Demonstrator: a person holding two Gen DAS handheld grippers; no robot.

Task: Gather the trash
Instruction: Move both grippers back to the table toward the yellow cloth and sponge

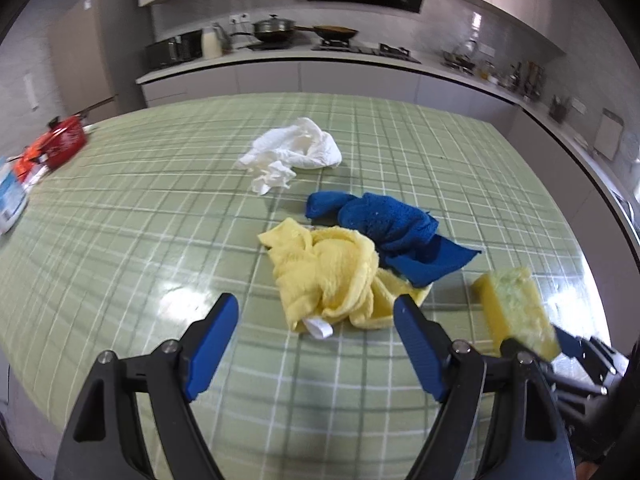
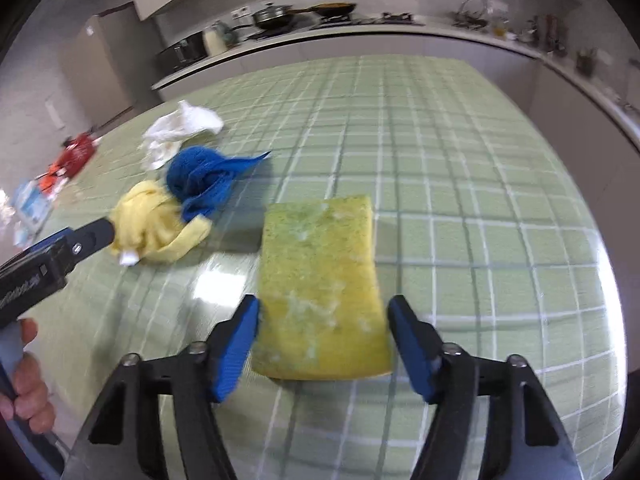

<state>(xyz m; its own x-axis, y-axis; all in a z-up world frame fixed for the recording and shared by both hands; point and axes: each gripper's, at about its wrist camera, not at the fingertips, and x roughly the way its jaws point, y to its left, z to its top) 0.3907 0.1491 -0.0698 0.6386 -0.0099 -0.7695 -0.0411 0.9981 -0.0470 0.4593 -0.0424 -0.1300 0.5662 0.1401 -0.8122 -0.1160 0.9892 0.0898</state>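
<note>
At the far left edge of the green checked table [image 1: 120,220] lie a red packet [image 1: 66,142] and a blue-and-white pack [image 1: 10,196], well apart from everything I am working on. My left gripper [image 1: 316,344] hangs over the table with its blue pads wide apart and nothing between them; the crumpled yellow cloth [image 1: 328,276] lies just ahead, close to the right-hand pad. A small white tag [image 1: 318,328] sticks out from the cloth's near edge. Beyond the cloth, a wad of white paper towel [image 1: 294,150] sits alone toward the middle of the table. Touching the yellow cloth on its right is a bunched blue cloth [image 1: 392,232], partly lying over it. Further right comes the yellow sponge [image 2: 320,280], raised above the table between the pads of my right gripper [image 2: 322,340]: the left pad presses its edge, while the right pad looks to stand a hair off it, so I cannot tell whether the grip is firm. To the sponge's right the table is bare checks. Behind it all runs a kitchen counter [image 1: 280,60] with pans on a stove.
</note>
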